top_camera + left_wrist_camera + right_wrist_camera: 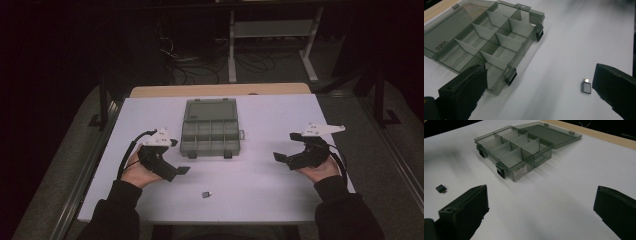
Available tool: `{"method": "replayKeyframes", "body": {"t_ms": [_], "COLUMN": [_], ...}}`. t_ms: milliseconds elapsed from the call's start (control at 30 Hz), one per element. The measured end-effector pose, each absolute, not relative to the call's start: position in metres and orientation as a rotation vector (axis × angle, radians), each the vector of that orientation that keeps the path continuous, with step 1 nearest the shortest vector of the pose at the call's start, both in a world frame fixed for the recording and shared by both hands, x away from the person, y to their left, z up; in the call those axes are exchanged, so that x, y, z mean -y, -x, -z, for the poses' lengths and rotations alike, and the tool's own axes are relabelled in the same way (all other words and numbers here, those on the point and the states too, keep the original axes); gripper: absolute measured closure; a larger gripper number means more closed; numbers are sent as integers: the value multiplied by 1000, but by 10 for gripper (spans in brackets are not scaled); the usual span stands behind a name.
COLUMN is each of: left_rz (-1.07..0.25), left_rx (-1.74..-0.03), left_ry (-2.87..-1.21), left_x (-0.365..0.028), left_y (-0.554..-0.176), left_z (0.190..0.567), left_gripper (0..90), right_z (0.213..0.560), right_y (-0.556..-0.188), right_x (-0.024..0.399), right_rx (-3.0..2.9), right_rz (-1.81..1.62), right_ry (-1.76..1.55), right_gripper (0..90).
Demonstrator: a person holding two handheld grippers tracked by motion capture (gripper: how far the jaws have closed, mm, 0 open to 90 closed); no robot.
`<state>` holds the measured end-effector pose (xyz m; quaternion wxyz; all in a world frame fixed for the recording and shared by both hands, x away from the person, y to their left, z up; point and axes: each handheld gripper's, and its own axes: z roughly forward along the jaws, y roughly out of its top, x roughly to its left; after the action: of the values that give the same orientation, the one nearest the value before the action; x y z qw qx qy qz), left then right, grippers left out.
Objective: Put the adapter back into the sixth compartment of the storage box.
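We hold the left claw (pixel 181 171) and right claw (pixel 278 158) w/ jaws spread wide apart, both empty, low over the white bench (pixel 270 190), each well apart from the other w/ open bare surface between them and toward the near edge. The smoky see-through plastic organizer box (pixel 209 135) sits center-back, lid flat open toward the far wooden edge, thin dividers making rectangular compartments, black latches on its near wall, all compartments look empty. A small dark rectangular adapter (pixel 206 194) w/ a metal tip lies near the front edge, apart from the box, just beside the left claw's right jaw in the left gripper view (pixel 586 86).
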<state>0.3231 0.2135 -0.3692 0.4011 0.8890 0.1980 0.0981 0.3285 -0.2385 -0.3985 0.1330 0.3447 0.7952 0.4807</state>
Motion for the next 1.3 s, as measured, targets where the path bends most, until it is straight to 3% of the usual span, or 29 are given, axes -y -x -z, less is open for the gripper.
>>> {"method": "replayKeyframes", "body": {"t_ms": [1300], "left_rz": [-162], "left_rx": [-405], "left_ry": [-2333], "left_x": [-177], "left_y": [-317], "left_z": [392], "left_gripper": [0], "right_z": [400], "right_y": [-329], "right_x": [237], "right_rx": [-2332], "right_rz": [-1381], "right_ry": [-990], "right_gripper": [0]}}
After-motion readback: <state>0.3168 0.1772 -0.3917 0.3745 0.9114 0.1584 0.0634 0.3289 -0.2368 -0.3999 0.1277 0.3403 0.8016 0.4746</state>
